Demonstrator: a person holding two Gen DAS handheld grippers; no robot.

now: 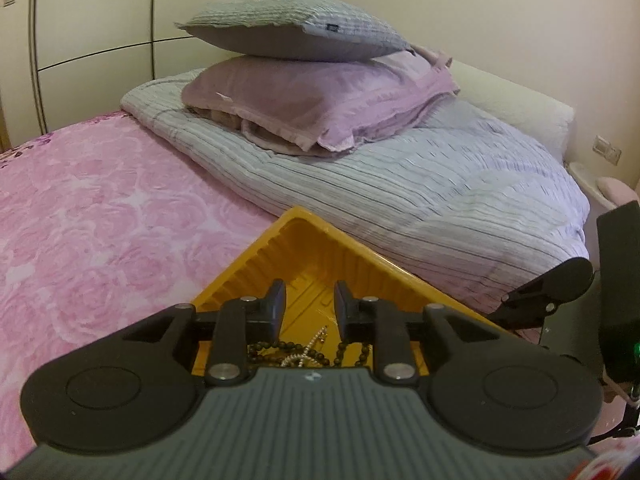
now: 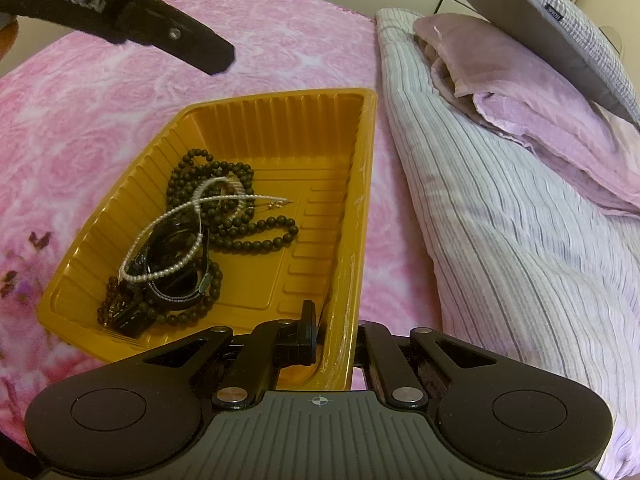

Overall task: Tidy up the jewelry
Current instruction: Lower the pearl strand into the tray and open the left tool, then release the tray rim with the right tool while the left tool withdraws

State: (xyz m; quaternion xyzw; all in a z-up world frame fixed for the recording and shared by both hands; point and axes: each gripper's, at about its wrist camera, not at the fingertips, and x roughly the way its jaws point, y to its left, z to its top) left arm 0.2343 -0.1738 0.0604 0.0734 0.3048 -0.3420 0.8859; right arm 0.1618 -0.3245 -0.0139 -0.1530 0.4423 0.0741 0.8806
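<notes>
An orange plastic tray (image 2: 352, 152) lies on the pink bed cover. It holds a dark bead necklace (image 2: 256, 228), a white pearl strand (image 2: 168, 220), a black bangle (image 2: 176, 292) and a brown bead piece (image 2: 110, 308). My right gripper (image 2: 334, 328) is shut on the tray's near right rim, one finger inside the wall and one outside. My left gripper (image 1: 310, 304) is open and empty, above the tray (image 1: 360, 256), with beads (image 1: 288, 350) showing below its fingers.
A striped grey duvet (image 2: 500, 240) lies folded right of the tray, with a purple pillow (image 1: 304, 100) and a grey pillow (image 1: 296, 28) stacked on it. The pink rose bed cover (image 1: 100, 220) spreads left. Wardrobe doors (image 1: 92, 20) stand behind.
</notes>
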